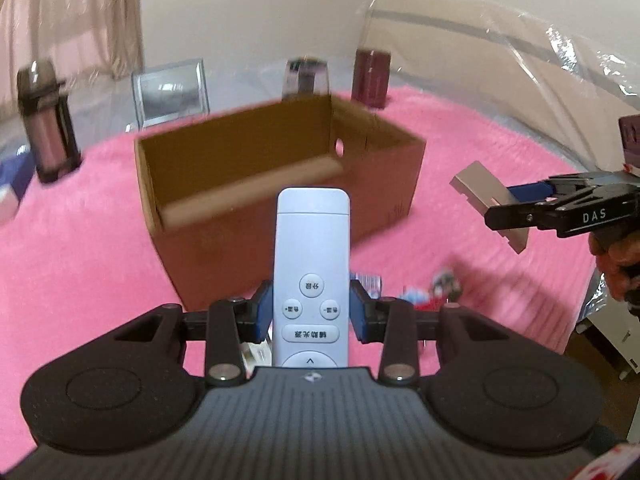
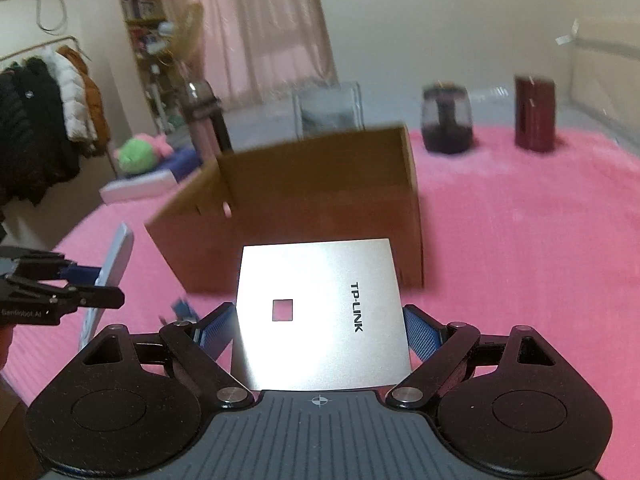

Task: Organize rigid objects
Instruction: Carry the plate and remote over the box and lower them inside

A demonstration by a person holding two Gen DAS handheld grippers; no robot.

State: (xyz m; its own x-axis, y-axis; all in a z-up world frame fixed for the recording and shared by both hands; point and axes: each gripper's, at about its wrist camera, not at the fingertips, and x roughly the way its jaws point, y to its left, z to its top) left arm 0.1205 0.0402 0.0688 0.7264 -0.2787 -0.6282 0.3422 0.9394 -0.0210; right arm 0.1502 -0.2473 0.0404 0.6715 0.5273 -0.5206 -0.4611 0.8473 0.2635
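Between the left gripper's (image 1: 311, 312) blue pads sits a white remote (image 1: 311, 256), clamped upright. Beside it, the right gripper (image 2: 320, 330) grips a silver TP-LINK plate (image 2: 320, 312). Beyond both stands an open cardboard box (image 1: 280, 168) on pink cloth (image 1: 80, 248).

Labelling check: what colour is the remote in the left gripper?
White remote, clearest in the left wrist view.

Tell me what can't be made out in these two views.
- Brown cardboard box floor: left wrist view, hidden by its front wall and the white remote control.
- Small colourful items on the pink blanket: blurred, partly behind the left claw.
- Silver TP-LINK device's underside: right wrist view, faces away.
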